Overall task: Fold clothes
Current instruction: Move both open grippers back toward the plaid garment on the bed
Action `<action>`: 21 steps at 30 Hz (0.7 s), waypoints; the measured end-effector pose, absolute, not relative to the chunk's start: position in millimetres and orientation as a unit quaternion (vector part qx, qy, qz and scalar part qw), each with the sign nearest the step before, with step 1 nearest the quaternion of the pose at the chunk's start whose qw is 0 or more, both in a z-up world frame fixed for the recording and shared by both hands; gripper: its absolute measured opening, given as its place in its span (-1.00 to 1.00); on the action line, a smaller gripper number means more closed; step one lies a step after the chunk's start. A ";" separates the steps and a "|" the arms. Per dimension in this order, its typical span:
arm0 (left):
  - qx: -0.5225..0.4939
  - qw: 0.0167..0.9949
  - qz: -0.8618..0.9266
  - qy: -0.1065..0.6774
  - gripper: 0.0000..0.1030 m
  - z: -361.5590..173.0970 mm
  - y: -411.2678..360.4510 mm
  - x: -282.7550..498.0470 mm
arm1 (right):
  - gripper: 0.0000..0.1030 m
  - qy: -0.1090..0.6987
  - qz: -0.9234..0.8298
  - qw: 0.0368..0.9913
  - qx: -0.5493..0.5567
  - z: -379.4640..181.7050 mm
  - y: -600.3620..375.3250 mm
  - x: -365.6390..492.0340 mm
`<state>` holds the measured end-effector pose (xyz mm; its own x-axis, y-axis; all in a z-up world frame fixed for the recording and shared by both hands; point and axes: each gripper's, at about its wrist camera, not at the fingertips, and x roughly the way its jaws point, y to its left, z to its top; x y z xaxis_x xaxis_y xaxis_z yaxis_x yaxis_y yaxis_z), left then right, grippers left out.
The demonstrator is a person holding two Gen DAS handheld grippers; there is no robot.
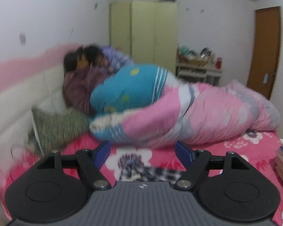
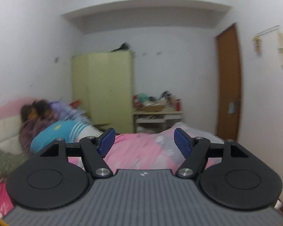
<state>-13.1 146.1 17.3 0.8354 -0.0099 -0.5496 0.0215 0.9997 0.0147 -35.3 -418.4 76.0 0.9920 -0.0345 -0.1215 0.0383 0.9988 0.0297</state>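
Blurred, the checked garment [image 1: 156,175] lies crosswise before the left gripper [image 1: 143,150] — jaws apart; empty.

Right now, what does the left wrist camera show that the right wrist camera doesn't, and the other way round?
Only the left wrist view shows the checked garment lying on the flowered red bedsheet just ahead of the open, empty left gripper. Only the right wrist view shows the wall rack right of the door, and the open, empty right gripper. Both show the pink quilt, the blue blanket, the yellow-green wardrobe, the cluttered side table and the brown door.
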 end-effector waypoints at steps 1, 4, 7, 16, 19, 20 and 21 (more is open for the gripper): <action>0.007 0.954 0.006 0.300 0.48 1.8 143.1 -3.2 | 0.34 0.063 0.000 0.998 0.011 62.2 -406.5 -19.6; -0.001 0.944 0.043 0.326 0.48 -42.9 136.9 21.2 | 0.34 0.086 0.056 0.995 0.012 20.2 -388.5 61.1; -0.012 0.926 0.074 0.370 0.40 -94.4 132.9 42.9 | 0.34 0.110 0.130 0.985 0.014 -11.8 -354.1 132.8; -0.064 0.874 0.155 0.456 0.02 -242.4 149.8 72.9 | 0.32 0.289 0.374 0.878 -0.071 -145.6 -157.8 274.2; -0.107 0.860 0.191 0.461 0.00 -273.4 178.2 80.0 | 0.30 0.337 0.425 0.831 -0.123 -197.4 -93.9 279.6; -0.116 0.857 0.196 0.462 0.00 -281.8 188.5 82.3 | 0.30 0.342 0.436 0.821 -0.137 -208.8 -72.3 283.8; -0.124 0.855 0.200 0.462 0.00 -290.1 198.8 84.6 | 0.30 0.347 0.448 0.811 -0.147 -217.7 -51.1 290.1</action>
